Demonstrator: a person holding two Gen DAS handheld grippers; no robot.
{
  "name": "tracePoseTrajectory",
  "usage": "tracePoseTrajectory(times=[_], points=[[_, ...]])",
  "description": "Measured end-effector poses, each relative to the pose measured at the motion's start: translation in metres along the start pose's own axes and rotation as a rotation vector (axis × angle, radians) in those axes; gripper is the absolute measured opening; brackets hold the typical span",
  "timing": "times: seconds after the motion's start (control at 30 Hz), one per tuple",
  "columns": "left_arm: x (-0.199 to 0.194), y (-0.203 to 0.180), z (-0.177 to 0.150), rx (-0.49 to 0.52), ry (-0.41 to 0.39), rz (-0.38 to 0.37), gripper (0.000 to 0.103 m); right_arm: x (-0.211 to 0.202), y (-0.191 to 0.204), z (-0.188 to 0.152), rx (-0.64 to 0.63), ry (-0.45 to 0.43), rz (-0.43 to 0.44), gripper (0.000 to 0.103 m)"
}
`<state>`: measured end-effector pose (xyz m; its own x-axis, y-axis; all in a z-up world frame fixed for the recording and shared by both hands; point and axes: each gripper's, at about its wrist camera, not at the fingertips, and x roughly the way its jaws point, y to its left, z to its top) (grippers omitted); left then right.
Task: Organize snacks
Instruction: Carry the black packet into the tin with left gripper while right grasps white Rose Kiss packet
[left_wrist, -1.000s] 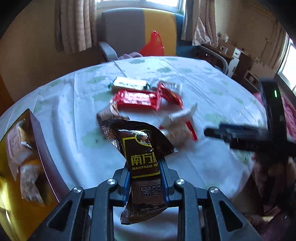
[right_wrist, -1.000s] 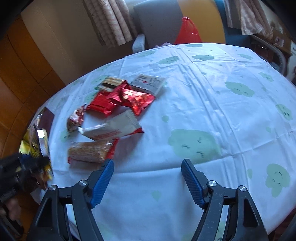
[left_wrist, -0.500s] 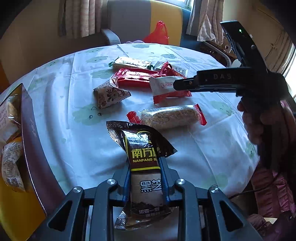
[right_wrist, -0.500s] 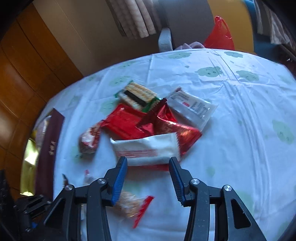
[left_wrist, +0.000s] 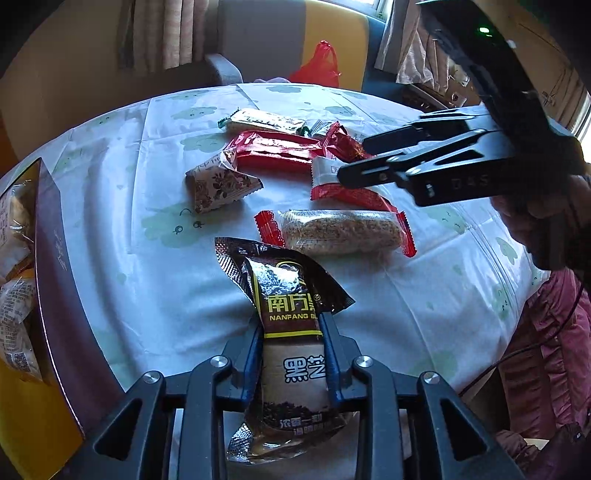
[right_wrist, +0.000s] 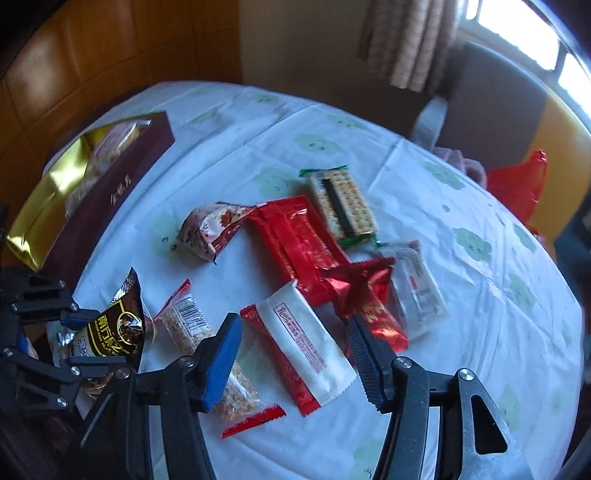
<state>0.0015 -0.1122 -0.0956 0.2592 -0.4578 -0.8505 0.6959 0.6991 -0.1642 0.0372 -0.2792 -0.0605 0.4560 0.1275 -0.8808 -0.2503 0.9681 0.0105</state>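
pinching the brown sesame packet (left_wrist: 291, 332) in my left gripper (left_wrist: 291, 332), jaws easing apart, destined for the gift box (left_wrist: 55, 280). my right gripper (right_wrist: 291, 350) straddles the white wafer pack (right_wrist: 306, 343), jaws widening, not touching.

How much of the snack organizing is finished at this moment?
Done: a few packets lie in the maroon box. In hand: the left gripper grips a dark brown sesame sachet, its jaws opening; the right gripper, opening, hovers over a white-and-red wrapper. Left: seven snacks on the tablecloth.
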Motion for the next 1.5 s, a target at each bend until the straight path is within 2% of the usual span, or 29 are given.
tracePoseTrajectory(times=[0.27, 0.3, 0.37, 0.4, 0.6, 0.73, 0.83, 1.0, 1.1, 1.17, 1.3, 1.5], points=[[0.001, 0.003, -0.001, -0.012, -0.002, -0.009, 0.032, 0.038, -0.007, 0.0, -0.01, 0.103, 0.042, 0.057], [0.001, 0.002, -0.001, -0.011, -0.003, -0.008, 0.032, 0.038, -0.008, -0.002, 0.004, 0.099, 0.044, 0.05], [0.0, 0.002, 0.0, -0.007, -0.007, -0.006, 0.03, 0.033, -0.009, -0.007, 0.042, 0.063, 0.056, 0.031], [-0.001, 0.001, 0.0, -0.005, -0.011, -0.005, 0.029, 0.033, -0.009, -0.009, 0.053, 0.06, 0.052, 0.03], [-0.018, 0.0, 0.003, 0.003, -0.061, -0.014, 0.027, 0.032, -0.004, -0.015, 0.081, 0.041, 0.017, 0.032], [-0.045, 0.005, 0.009, -0.019, -0.131, -0.032, 0.027, 0.031, 0.006, -0.018, 0.038, 0.022, -0.035, 0.033], [-0.071, 0.014, 0.014, -0.05, -0.195, -0.031, 0.027, 0.03, 0.005, -0.019, 0.057, 0.006, -0.047, 0.033], [-0.12, 0.056, 0.019, -0.163, -0.305, 0.021, 0.027, 0.03, 0.006, -0.022, 0.065, -0.013, -0.061, 0.033], [-0.138, 0.086, 0.013, -0.224, -0.336, 0.096, 0.027, 0.029, 0.006, -0.026, 0.079, -0.032, -0.06, 0.033], [-0.14, 0.106, 0.005, -0.272, -0.33, 0.134, 0.027, 0.029, 0.005, -0.027, 0.087, -0.041, -0.059, 0.033], [-0.13, 0.139, -0.018, -0.377, -0.29, 0.151, 0.027, 0.028, 0.004, -0.029, 0.101, -0.053, -0.063, 0.033], [-0.097, 0.149, -0.035, -0.43, -0.21, 0.125, 0.032, 0.028, 0.004, -0.03, 0.117, -0.058, -0.069, 0.033]])
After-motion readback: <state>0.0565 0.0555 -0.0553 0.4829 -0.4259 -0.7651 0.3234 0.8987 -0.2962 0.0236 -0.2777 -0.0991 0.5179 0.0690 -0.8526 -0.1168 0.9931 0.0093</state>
